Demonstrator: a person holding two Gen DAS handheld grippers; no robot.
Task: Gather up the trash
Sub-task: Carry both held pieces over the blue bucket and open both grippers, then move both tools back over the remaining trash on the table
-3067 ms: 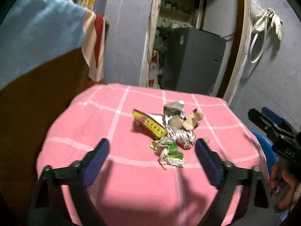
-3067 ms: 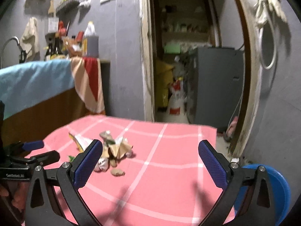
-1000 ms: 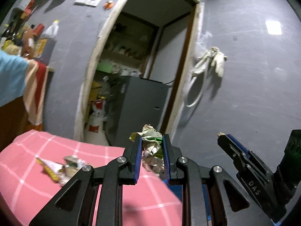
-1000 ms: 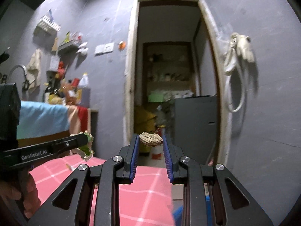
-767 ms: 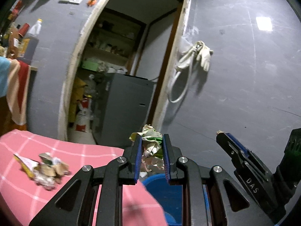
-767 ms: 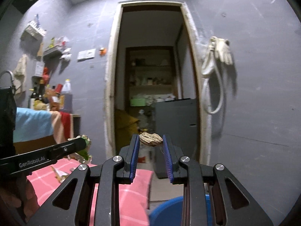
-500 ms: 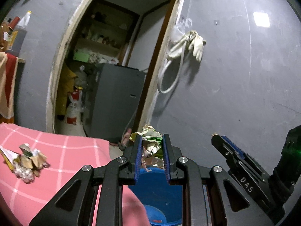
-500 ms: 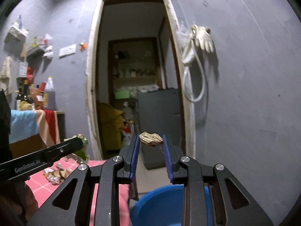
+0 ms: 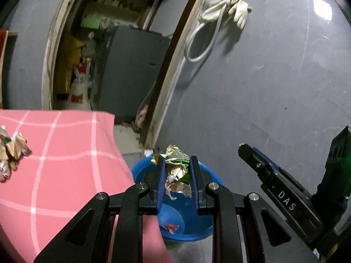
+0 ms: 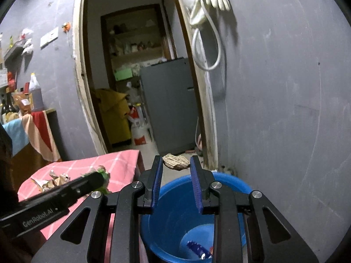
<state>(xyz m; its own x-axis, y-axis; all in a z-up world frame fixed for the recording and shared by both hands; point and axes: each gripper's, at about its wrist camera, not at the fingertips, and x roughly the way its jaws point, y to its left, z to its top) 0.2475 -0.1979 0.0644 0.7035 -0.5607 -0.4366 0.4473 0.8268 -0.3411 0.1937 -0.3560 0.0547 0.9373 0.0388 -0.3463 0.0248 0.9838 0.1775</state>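
Observation:
My left gripper (image 9: 177, 164) is shut on a crumpled green and white wrapper (image 9: 177, 171) and holds it above the blue bucket (image 9: 210, 175). My right gripper (image 10: 176, 164) is shut on a small brown crumpled scrap (image 10: 176, 162) above the same blue bucket (image 10: 171, 208), which has a few bits of trash at its bottom. The right gripper also shows at the right of the left wrist view (image 9: 243, 148). More crumpled trash (image 9: 12, 151) lies on the pink checked tablecloth (image 9: 65, 153), also seen in the right wrist view (image 10: 54, 180).
The bucket stands on the floor between the table's edge and a grey wall (image 9: 263, 76). An open doorway (image 10: 142, 87) with a grey cabinet (image 10: 169, 105) is behind. A hose and glove (image 10: 208, 11) hang on the wall. A counter with bottles (image 10: 28, 100) stands at left.
Both grippers closed on trash from the table pile, lifted it and swung right. They have now tilted down so the blue bucket lies below both.

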